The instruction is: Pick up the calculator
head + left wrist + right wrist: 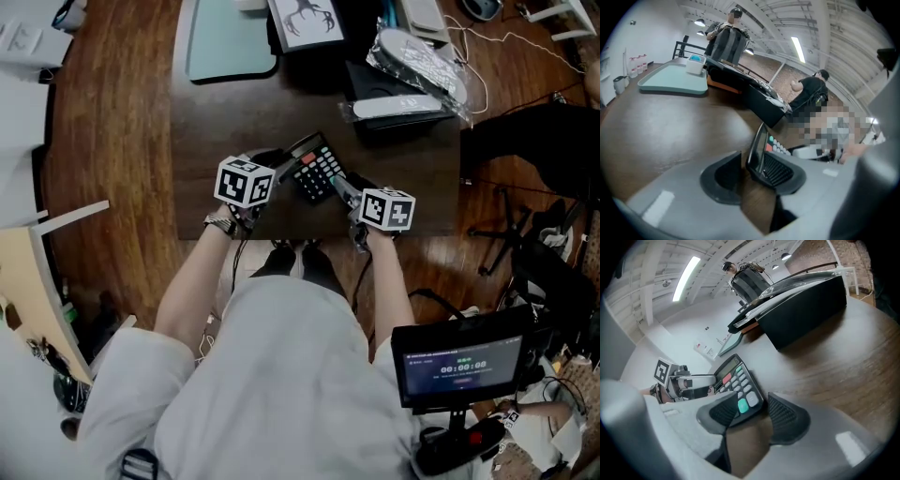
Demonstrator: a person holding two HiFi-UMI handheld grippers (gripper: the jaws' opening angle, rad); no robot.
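Note:
A black calculator (314, 167) with grey, red and green keys lies on the dark tabletop, between my two grippers. My left gripper (281, 169) is at its left end. In the left gripper view the calculator (761, 145) shows edge-on between the jaws of that gripper (749, 163); it rests against the right pad (780, 171), and a gap remains at the left pad. My right gripper (345, 190) is at the near right corner. In the right gripper view that gripper (756, 405) straddles the calculator's (736, 378) green-key corner, with its jaws wide.
A teal tray (230, 42) lies at the table's back left. A black case (394, 94) and a plastic-wrapped bundle (422, 61) sit behind the calculator. The table's front edge runs just below the grippers. A small monitor (459, 361) stands at lower right.

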